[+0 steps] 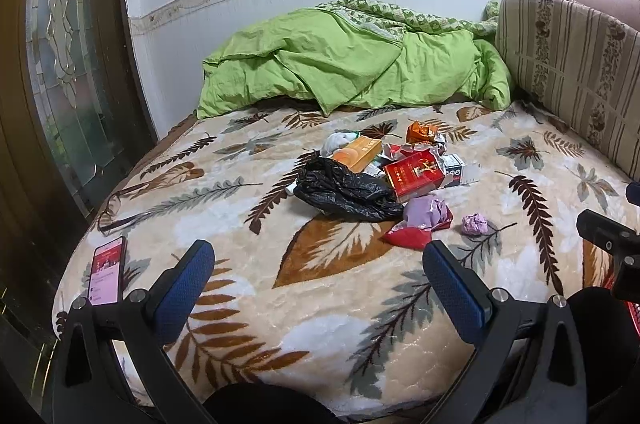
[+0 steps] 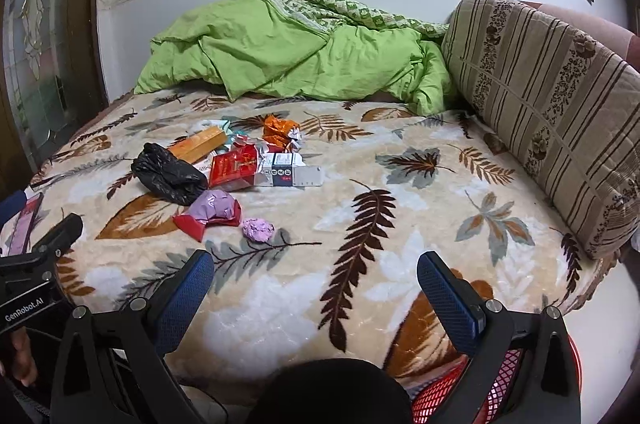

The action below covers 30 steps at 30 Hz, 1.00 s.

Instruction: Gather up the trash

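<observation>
A pile of trash lies mid-bed: a black plastic bag point(image 1: 346, 191) point(image 2: 168, 177), a red carton point(image 1: 414, 175) point(image 2: 234, 165), an orange box point(image 1: 358, 152) point(image 2: 200, 143), an orange foil wrapper point(image 1: 422, 132) point(image 2: 280, 127), a white-blue box point(image 2: 288, 169), a purple-red wrapper point(image 1: 424, 218) point(image 2: 212, 209) and a small crumpled purple ball point(image 1: 475, 224) point(image 2: 258, 230). My left gripper point(image 1: 318, 274) is open and empty, above the blanket in front of the pile. My right gripper point(image 2: 314, 278) is open and empty, right of the purple ball.
A leaf-patterned blanket point(image 1: 320, 304) covers the bed. A green quilt point(image 1: 352, 63) is heaped at the far wall. A striped cushion point(image 2: 552, 95) lines the right side. A phone point(image 1: 106, 270) and glasses point(image 1: 112, 207) lie at the left. A red mesh basket point(image 2: 504, 380) sits below the bed's edge.
</observation>
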### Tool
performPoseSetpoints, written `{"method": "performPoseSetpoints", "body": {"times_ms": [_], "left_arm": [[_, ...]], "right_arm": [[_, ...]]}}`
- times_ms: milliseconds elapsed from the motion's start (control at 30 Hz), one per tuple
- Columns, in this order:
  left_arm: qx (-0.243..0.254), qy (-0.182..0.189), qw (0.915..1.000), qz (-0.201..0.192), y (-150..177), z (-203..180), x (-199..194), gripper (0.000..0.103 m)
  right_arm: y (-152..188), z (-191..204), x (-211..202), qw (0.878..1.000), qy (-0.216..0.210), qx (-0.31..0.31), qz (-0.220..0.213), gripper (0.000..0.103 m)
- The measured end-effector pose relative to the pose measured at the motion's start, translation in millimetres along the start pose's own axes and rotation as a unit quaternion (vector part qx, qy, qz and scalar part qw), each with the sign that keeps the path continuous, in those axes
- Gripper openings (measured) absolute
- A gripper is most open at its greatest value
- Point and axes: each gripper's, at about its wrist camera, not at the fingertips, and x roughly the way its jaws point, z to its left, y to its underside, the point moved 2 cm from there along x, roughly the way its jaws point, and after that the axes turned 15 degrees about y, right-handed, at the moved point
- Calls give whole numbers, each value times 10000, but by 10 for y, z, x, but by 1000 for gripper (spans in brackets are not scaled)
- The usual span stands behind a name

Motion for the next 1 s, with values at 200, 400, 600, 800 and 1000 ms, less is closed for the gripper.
{"method": "performPoseSetpoints", "body": {"times_ms": [200,400,600,800,1000], "left_arm": [[2,-3,10000,1,2,1,0,103],[-88,-13,9999,-48,8,0,1,103],[-181,-14,9998,-102,10,3,1,103],[-193,-14,9998,-98,15,3,-7,103],[-195,-11,9998,-89,17,5,-10,103]], "right_arm": [[4,-6,-12,10000,34,-11,17,102],[21,-41,-9,10000,1,-5,93,102],[34,-46,1,9999,-7,3,143,102],[41,-43,24,9997,-21,20,247,102],[40,-39,24,9997,-21,18,240,102]]}}
